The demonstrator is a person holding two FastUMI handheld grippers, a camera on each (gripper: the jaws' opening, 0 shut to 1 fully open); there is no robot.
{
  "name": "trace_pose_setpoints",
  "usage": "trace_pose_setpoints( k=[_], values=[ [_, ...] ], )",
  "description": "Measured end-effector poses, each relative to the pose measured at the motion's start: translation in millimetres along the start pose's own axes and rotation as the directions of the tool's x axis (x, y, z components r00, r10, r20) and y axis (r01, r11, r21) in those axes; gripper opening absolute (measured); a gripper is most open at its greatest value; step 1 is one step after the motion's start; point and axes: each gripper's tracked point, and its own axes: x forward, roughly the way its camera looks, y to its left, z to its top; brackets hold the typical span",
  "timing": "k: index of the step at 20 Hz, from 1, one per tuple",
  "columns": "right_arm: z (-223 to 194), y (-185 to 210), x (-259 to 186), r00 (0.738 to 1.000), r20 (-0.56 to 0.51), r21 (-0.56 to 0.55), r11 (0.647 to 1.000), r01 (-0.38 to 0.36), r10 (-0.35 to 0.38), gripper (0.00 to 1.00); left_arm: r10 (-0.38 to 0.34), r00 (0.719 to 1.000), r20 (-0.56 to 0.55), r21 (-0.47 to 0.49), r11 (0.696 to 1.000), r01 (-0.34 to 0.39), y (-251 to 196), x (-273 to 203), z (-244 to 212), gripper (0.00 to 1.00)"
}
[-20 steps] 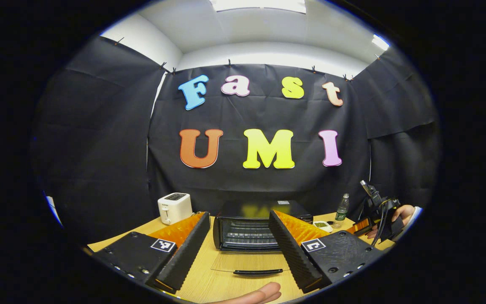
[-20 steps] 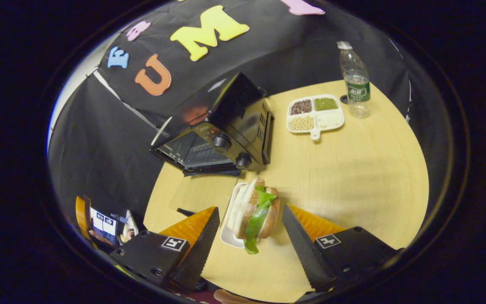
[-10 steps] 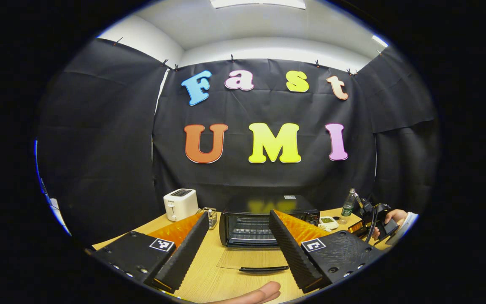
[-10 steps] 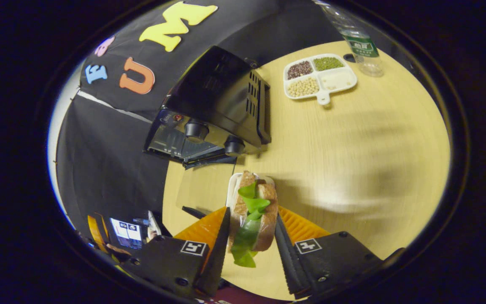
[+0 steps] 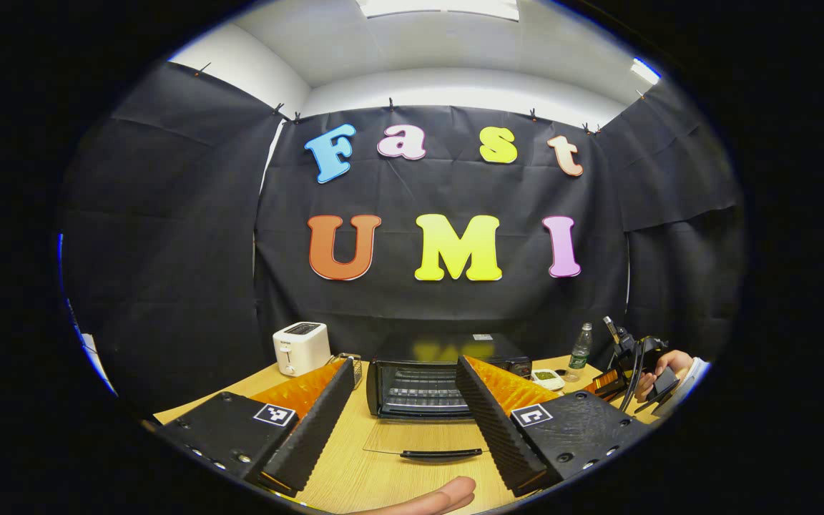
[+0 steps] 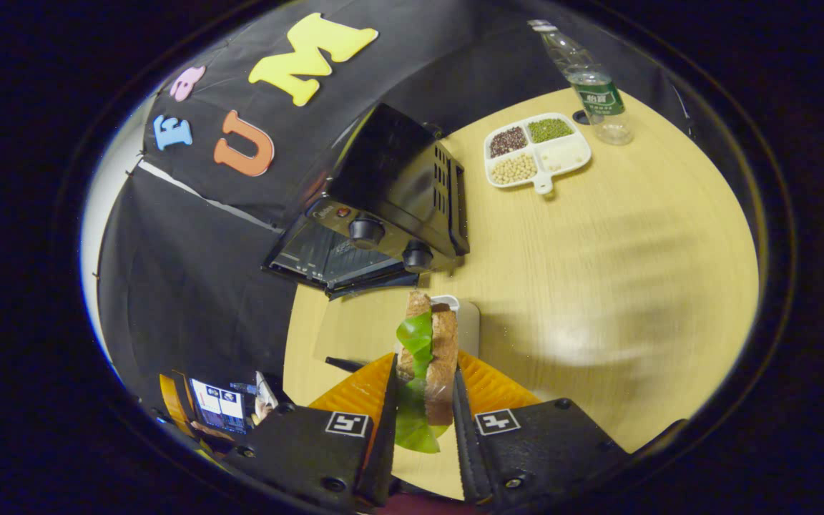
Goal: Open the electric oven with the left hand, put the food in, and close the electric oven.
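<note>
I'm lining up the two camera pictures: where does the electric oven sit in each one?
Left gripper view: electric oven at lower centre, between the left tongs' fingers, door folded down.
Right gripper view: upper left of centre, beyond the sandwich.
Shared landmark: water bottle on the oven's knob side.
</note>
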Motion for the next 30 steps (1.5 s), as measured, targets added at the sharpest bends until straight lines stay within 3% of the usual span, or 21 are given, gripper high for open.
trace_pose_setpoints(
  k=[6,10,12,18,21,24,26,28,29,30],
  values=[
    [-22,56,-16,0.986,0.125,0.01,0.994,-0.109,0.107,0.41,-0.025,1.0,0.014,0.021,0.999,0.024,10,-22,3,0.94],
    [-40,98,3,0.956,0.185,0.057,0.969,-0.24,0.226,0.4,-0.03,0.999,0.025,0.011,1.0,0.029,18,-29,3,0.94],
    [-36,113,21,0.934,0.26,0.111,0.953,-0.283,0.247,0.4,-0.022,1.0,0.021,0.011,1.0,0.021,28,-32,1,0.94],
    [-10,144,79,0.846,0.493,0.186,0.926,-0.328,0.201,0.4,-0.005,0.999,0.033,-0.006,1.0,0.005,53,-42,-3,0.94],
    [1,157,118,0.835,0.526,0.162,0.944,-0.286,0.163,0.4,-0.002,0.999,0.038,-0.015,1.0,0.003,62,-49,-3,0.94],
    [19,163,157,0.808,0.583,0.236,0.934,-0.269,0.085,0.4,-0.014,0.999,0.036,-0.029,0.999,0.015,68,-52,-7,0.94],
    [39,166,169,0.746,0.665,0.244,0.933,-0.265,0.038,0.4,-0.016,1.0,0.026,-0.022,1.0,0.016,74,-54,-11,0.93],
    [68,163,173,0.644,0.765,0.25,0.927,-0.279,-0.012,0.4,-0.017,1.0,0.017,-0.013,1.0,0.018,80,-56,-15,0.93],
    [78,159,181,0.618,0.785,0.26,0.926,-0.272,-0.039,0.41,-0.012,1.0,0.015,-0.015,1.0,0.012,85,-57,-17,0.93],
    [82,155,191,0.608,0.791,0.279,0.922,-0.269,-0.062,0.41,-0.012,1.0,0.013,-0.019,1.0,0.012,88,-57,-16,0.93]
  ],
)
